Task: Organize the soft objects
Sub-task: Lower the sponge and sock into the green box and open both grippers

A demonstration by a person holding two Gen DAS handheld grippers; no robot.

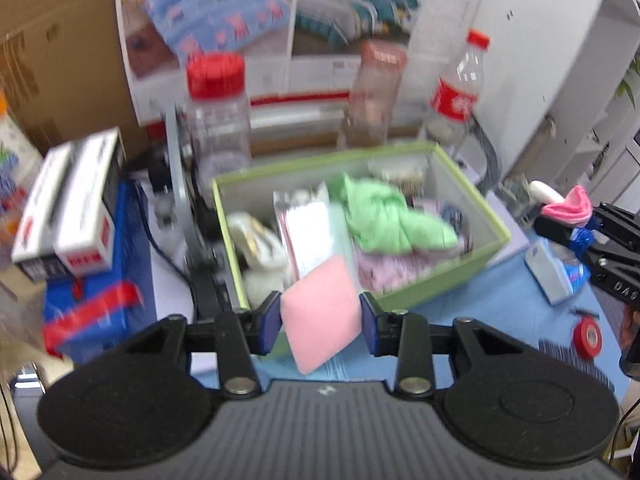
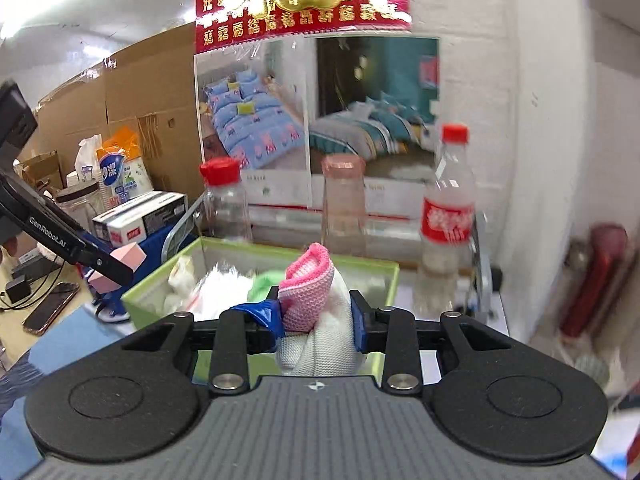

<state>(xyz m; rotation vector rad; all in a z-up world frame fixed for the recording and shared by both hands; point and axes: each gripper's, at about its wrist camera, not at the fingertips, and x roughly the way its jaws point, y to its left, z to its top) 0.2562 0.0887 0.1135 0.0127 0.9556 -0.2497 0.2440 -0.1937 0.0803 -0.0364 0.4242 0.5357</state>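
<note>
In the left wrist view, the left tongs (image 1: pixel 320 318) at lower centre are clamped on a pink sponge (image 1: pixel 322 312), which hangs tilted over the near edge of a green box (image 1: pixel 448 280). The box, mid-frame on the blue tabletop (image 1: pixel 500 304), holds a green cloth (image 1: pixel 384 216), a white packet (image 1: pixel 312 232) and other soft items too blurred to name. Behind it stand three clear bottles, the leftmost with a red lid (image 1: pixel 216 74). At the right edge the right tongs (image 1: pixel 588 232) show only in part, holding a pink and white sock (image 1: pixel 568 204); a red tape roll (image 1: pixel 587 338) lies below them.

In the right wrist view, the right tongs (image 2: pixel 316 320) at centre are closed on the sock (image 2: pixel 316 308), which hides much of the box's inside. The box's green rim (image 2: pixel 160 292) shows lower left of centre, its contents smeared by motion. At the left edge the left tongs (image 2: pixel 116 268) hold the sponge (image 2: pixel 128 258), their body cut off by the frame. A phone (image 2: pixel 50 306) lies lower left.
</note>
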